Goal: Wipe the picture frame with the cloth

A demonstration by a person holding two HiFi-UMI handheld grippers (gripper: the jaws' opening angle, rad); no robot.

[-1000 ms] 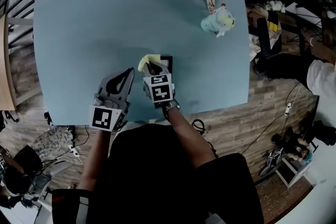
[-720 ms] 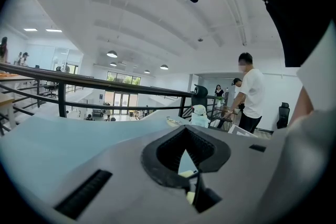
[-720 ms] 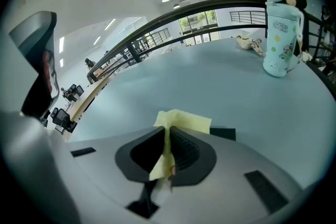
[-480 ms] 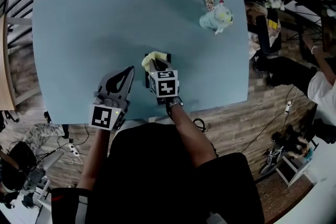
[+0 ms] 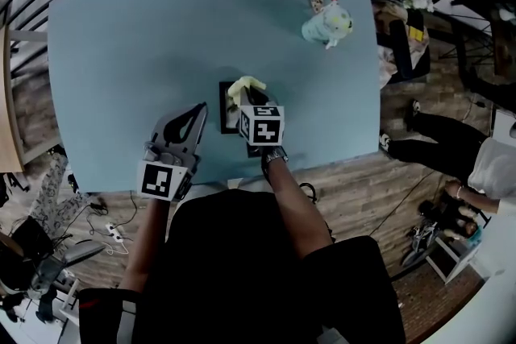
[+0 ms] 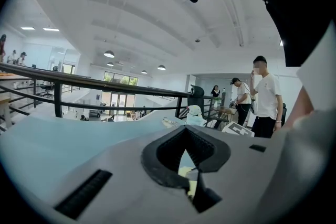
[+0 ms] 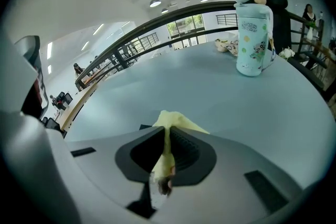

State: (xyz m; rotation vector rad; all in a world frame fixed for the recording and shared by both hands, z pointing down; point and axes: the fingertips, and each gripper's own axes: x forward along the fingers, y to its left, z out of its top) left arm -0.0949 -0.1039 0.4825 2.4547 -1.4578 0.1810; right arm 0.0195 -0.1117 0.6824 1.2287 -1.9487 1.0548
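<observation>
Wiping stroke in hand, by judgement. Flat on the blue table [image 5: 145,36], close to its near edge: a dark picture frame [image 5: 227,115], long axis running away from the person, largely covered by the right gripper [image 5: 247,97]. Clamped between that gripper's jaws: a yellow cloth [image 5: 244,84], bunched over the frame's far end; contact with the frame not resolvable. Just beside the frame's left edge: the left gripper [image 5: 199,110], jaws together with nothing between them, seemingly clear of the frame. Nearer tool to the frame: the right one, directly above it and roughly in line with its long axis. Probable next requirement: passes along that axis. Beyond the frame's far end, open table; farther off and to the frame's right, well apart, a child's water bottle [image 5: 326,24] with a strap. Behind the frame's near end, little margin before the table edge.
</observation>
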